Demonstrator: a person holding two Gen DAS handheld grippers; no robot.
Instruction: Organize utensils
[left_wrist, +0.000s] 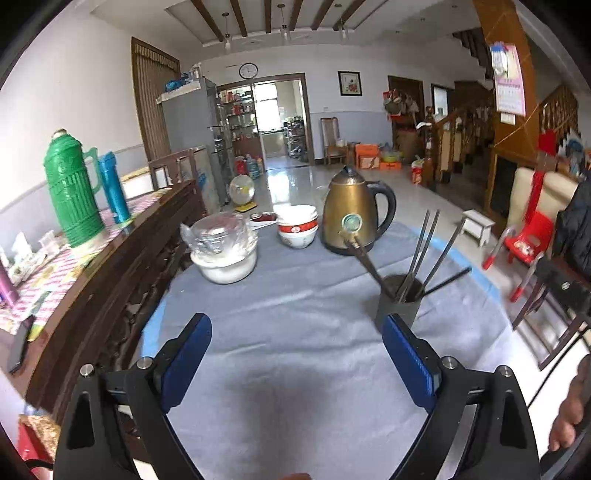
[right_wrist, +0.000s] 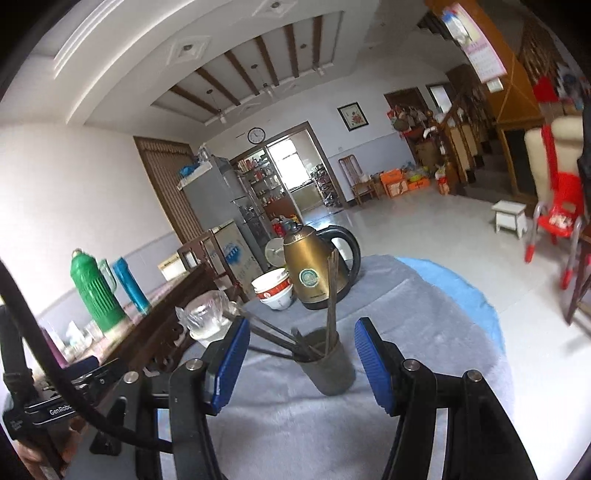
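Note:
A dark grey cup (left_wrist: 399, 308) stands on the grey tablecloth (left_wrist: 295, 288), with several metal chopsticks (left_wrist: 421, 243) and a dark-handled spoon (left_wrist: 365, 258) leaning out of it. My left gripper (left_wrist: 297, 321) hovers over bare cloth left of the cup, open and empty. In the right wrist view the same cup (right_wrist: 330, 369) stands just beyond my right gripper (right_wrist: 303, 325), roughly centred between the blue pads (right_wrist: 373, 365). The pads do not touch it, so this gripper is open. The chopsticks (right_wrist: 332, 291) rise upright there, and darker handles fan out to the left.
Behind the cup stand a gold kettle (left_wrist: 351, 214), stacked bowls (left_wrist: 297, 227) and a plastic-wrapped glass dish on a white bowl (left_wrist: 223, 247). A wooden sideboard (left_wrist: 122, 258) at left carries a green thermos (left_wrist: 70, 188) and a blue flask (left_wrist: 114, 188). A red chair (left_wrist: 524, 240) is right.

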